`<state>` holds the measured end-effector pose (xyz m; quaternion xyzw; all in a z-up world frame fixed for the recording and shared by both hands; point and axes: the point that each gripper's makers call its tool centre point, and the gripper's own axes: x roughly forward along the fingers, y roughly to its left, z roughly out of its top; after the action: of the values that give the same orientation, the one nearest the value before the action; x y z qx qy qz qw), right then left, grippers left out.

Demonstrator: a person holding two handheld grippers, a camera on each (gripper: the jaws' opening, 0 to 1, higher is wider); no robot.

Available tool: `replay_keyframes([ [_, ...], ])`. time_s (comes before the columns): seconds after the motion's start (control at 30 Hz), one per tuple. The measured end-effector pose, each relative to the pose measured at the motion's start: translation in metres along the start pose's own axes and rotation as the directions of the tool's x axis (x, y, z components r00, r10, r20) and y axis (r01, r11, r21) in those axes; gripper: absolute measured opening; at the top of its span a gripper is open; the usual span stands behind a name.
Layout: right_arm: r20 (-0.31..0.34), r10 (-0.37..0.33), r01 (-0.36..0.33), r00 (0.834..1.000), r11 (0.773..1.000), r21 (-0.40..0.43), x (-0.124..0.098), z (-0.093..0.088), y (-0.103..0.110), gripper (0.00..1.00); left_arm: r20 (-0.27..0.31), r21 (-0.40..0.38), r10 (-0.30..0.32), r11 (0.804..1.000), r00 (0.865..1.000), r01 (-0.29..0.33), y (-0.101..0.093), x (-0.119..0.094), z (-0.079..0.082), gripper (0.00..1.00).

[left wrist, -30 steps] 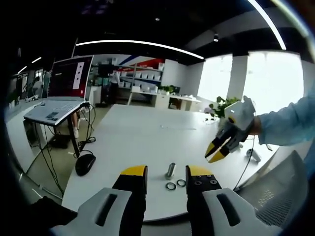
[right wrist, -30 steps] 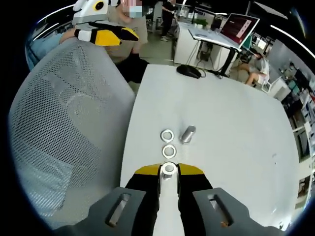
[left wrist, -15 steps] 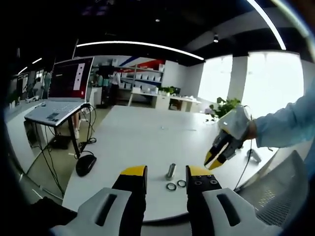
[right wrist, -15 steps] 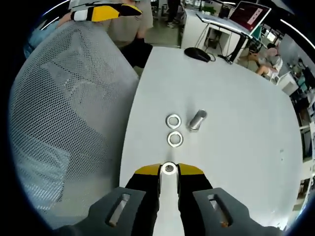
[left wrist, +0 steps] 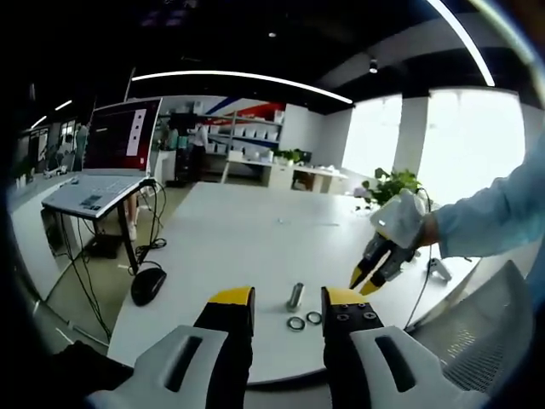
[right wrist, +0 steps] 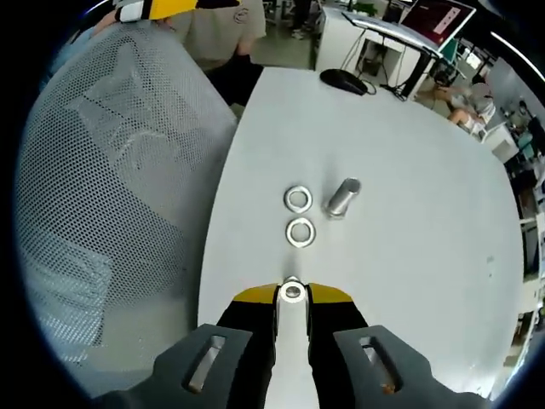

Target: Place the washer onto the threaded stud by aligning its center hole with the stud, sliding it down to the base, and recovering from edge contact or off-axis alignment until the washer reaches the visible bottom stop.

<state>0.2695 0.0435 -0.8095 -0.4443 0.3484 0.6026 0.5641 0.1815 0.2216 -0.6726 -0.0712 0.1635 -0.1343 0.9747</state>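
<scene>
In the right gripper view, the right gripper (right wrist: 292, 294) has its yellow-tipped jaws pressed together on a small silver washer (right wrist: 292, 292), a flat metal ring with a round centre hole, held at the very tips above the white table (right wrist: 409, 213). Further along the table stands the threaded stud (right wrist: 343, 197), a short silver cylinder that looks slightly tilted in this view, its base resting on the tabletop. Two more washers lie flat just beside it: one (right wrist: 297, 198) level with the stud, the other (right wrist: 300, 232) nearer the gripper. They are close together; whether their rims touch cannot be told. The held washer is well apart from the stud.

A grey mesh chair back (right wrist: 111, 187) sits against the table's edge. At the far end are a black mouse (right wrist: 343, 81) and a laptop (right wrist: 438, 19) on a stand.

In the left gripper view, the left gripper (left wrist: 288, 300) hangs over the near edge of the table (left wrist: 230, 239) with its jaws apart and nothing between them. Beyond its tips stand the stud (left wrist: 295, 295) and the two loose washers (left wrist: 304, 320). The right gripper (left wrist: 370, 278) comes in from the right, held by a hand (left wrist: 423, 228) in a light blue sleeve (left wrist: 498, 217), its tips angled down above the table, near the stud. The laptop (left wrist: 106, 158) and the mouse (left wrist: 148, 284) are off to the left.
</scene>
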Motion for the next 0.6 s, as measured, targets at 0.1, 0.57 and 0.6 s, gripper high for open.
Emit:
replay_keyframes([
  [0.1,-0.009,-0.001,0.001,1.000,1.000,-0.001,0.0025,-0.0009,-0.0014,0.13,0.002,-0.001,0.001,1.000,1.000,-0.001,0.0001,0.0001,0.0002,0.29],
  [0.57,-0.027,-0.008,0.008,1.000,1.000,-0.013,0.0076,-0.0049,-0.0039,0.13,0.006,-0.005,0.003,1.000,1.000,-0.003,0.0004,0.0000,0.0009,0.29],
  [0.6,-0.029,-0.007,0.007,1.000,1.000,-0.013,0.0079,-0.0052,-0.0038,0.13,0.006,-0.005,0.003,1.000,1.000,-0.003,0.0004,0.0000,0.0008,0.29],
])
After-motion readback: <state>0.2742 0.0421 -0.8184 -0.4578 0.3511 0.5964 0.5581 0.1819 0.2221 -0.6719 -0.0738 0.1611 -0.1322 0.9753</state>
